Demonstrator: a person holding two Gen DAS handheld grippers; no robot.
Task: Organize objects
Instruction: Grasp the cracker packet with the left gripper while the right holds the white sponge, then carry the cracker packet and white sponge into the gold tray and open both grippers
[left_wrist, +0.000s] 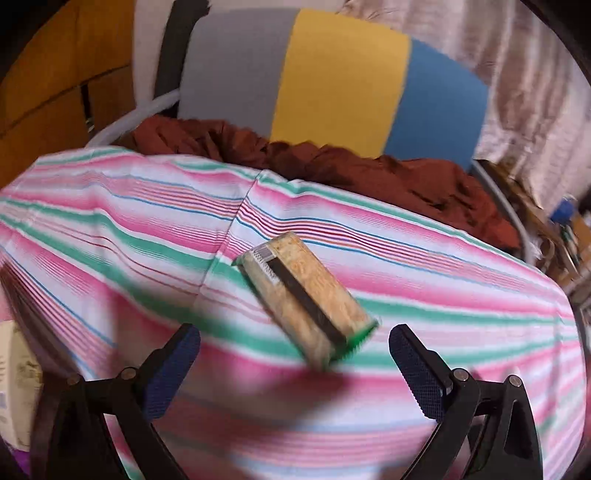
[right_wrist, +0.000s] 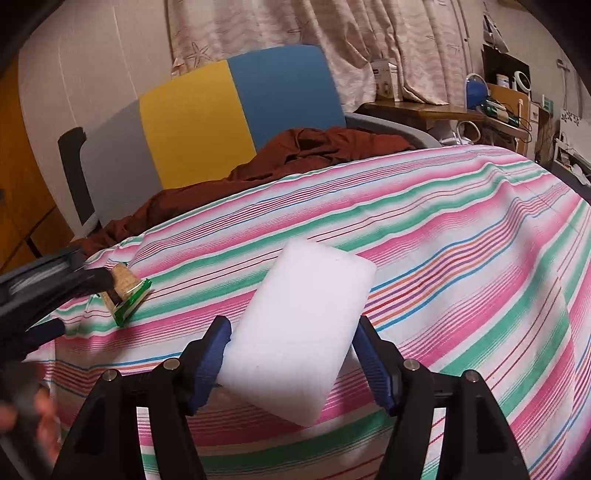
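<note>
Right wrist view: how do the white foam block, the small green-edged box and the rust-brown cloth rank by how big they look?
1. Rust-brown cloth, spread widest, though farther away.
2. White foam block, enlarged by nearness to the camera.
3. Green-edged box, clearly smallest.

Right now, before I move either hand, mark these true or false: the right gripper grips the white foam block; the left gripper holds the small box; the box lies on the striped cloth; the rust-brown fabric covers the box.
1. The right gripper grips the white foam block. True: both pads press its sides.
2. The left gripper holds the small box. False: its jaws stand open and empty.
3. The box lies on the striped cloth. True.
4. The rust-brown fabric covers the box. False: it lies beyond the cloth, by the chair.
</note>
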